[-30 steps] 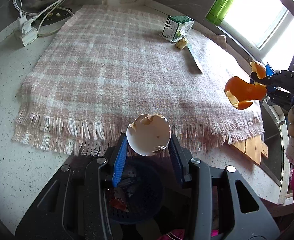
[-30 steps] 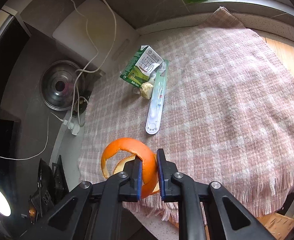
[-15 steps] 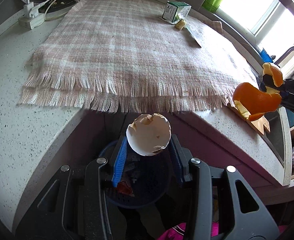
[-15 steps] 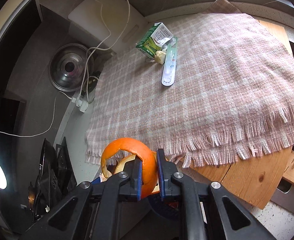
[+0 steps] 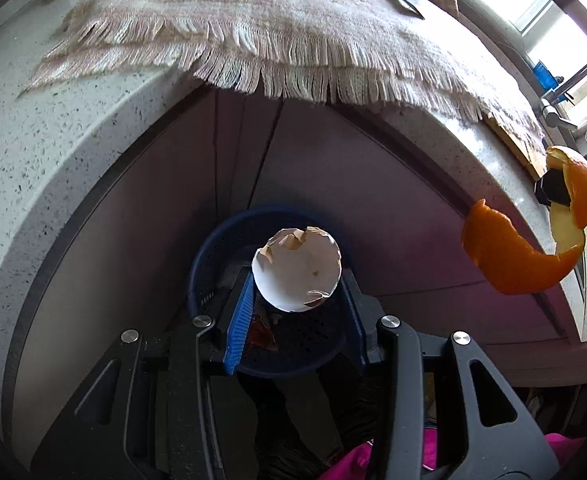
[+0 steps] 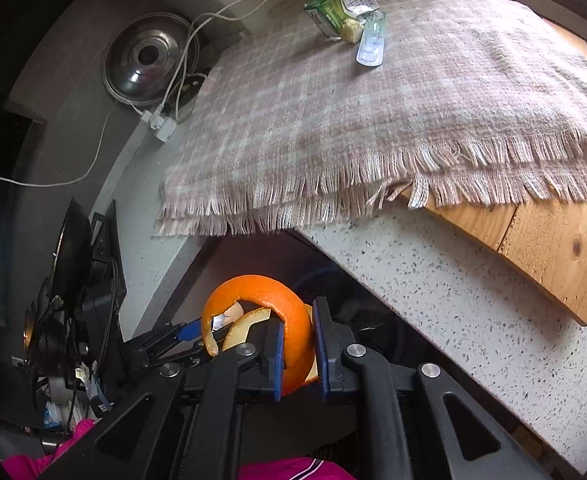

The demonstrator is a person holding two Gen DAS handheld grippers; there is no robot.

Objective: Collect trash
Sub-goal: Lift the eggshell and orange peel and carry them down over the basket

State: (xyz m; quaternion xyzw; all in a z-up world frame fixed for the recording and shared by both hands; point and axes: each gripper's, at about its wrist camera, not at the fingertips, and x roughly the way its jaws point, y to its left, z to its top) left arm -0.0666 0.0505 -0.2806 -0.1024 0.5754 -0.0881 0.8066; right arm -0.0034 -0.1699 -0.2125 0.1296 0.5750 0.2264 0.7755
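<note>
My left gripper [image 5: 297, 284] is shut on a broken white eggshell [image 5: 297, 270] and holds it right above a dark blue mesh bin [image 5: 213, 256] that stands on the floor in front of the counter. My right gripper [image 6: 298, 328] is shut on a curled orange peel [image 6: 293, 320], below the counter edge. The peel also shows in the left wrist view [image 5: 521, 256], to the right of the bin and higher. On the pink plaid cloth [image 6: 373, 120] lie a green carton [image 6: 339, 6], a small yellowish scrap [image 6: 351, 32] and a clear plastic packet [image 6: 371, 46].
The speckled white counter edge [image 6: 453, 280] overhangs purple cabinet doors [image 5: 233, 160]. A wooden board [image 6: 553, 248] lies under the cloth at the right. A steel pot lid [image 6: 147, 58], white cables and a power strip [image 6: 161, 124] sit at the back left.
Both grippers have dropped from above the counter to below its edge, each keeping its load. The eggshell now hangs over the blue bin, which has come fully into view.
</note>
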